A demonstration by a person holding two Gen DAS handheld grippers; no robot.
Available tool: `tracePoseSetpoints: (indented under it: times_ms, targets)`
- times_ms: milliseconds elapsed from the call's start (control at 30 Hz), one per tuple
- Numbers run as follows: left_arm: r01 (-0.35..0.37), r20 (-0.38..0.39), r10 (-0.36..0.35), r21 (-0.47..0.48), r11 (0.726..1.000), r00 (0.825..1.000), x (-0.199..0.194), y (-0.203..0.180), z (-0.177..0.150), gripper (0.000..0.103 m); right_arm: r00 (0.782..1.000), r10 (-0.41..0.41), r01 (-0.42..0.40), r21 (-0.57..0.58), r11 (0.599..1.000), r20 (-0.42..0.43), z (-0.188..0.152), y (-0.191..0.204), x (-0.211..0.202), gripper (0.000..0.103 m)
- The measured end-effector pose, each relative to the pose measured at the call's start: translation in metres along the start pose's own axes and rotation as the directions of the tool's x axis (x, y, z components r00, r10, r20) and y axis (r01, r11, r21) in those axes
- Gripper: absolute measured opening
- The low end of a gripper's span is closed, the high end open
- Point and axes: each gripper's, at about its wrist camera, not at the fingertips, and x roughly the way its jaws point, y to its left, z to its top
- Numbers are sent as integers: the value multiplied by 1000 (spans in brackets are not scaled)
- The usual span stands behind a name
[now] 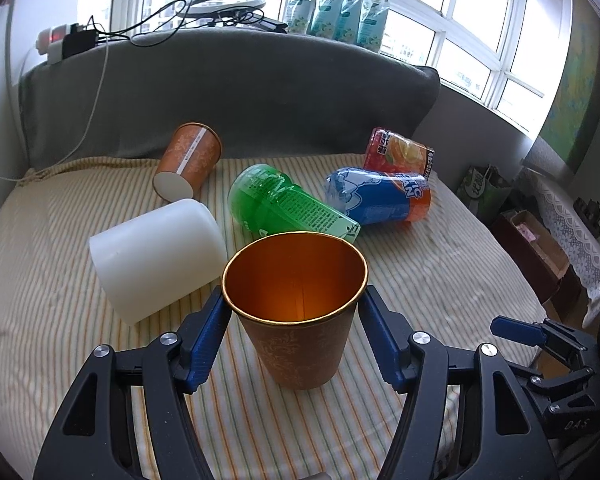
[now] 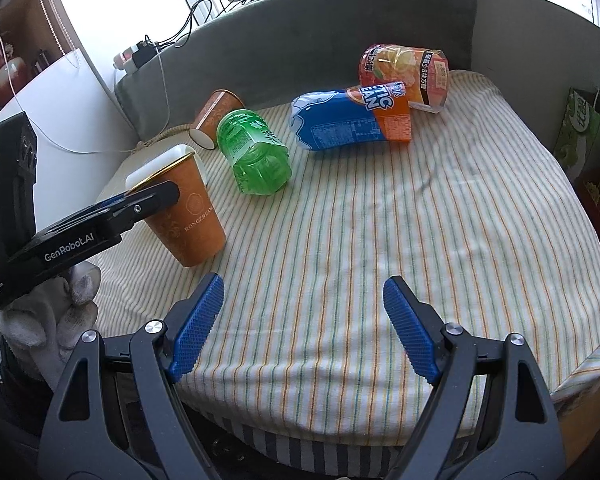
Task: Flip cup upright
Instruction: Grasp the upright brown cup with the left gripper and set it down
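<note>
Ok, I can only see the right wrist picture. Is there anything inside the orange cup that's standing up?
Observer: No. The left wrist view looks down into the orange cup, and it is empty.
Operator: I see just one black finger on it. Where's the other one?
Observer: On the far side. The left tongs have a blue pad against each side of the cup, just under the rim.
Operator: What's the white thing hiding behind it?
Observer: A plain white container, lying on its side on the striped cloth.
</note>
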Motion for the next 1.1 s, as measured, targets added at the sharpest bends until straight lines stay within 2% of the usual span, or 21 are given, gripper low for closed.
tracePoseSetpoints:
  times_ms: [900, 967, 1033, 1100]
  targets:
    - [39, -37, -38, 36, 999, 999, -8, -14, -22, 65, 1000, 0, 0, -2, 1000, 14, -3, 5, -7, 85]
    - [41, -36, -40, 37, 998, 999, -10, -15, -22, 67, 1000, -1, 1, 0, 1000, 17, -4, 4, -8, 85]
    - [46, -31, -44, 40, 998, 999, -13, -15, -22, 75, 1000, -2, 2, 2, 1000, 20, -4, 4, -10, 85]
    - [44, -24, -42, 47, 998, 999, -16, -15, -23, 75, 1000, -4, 4, -1, 1000, 26, -4, 5, -11, 85]
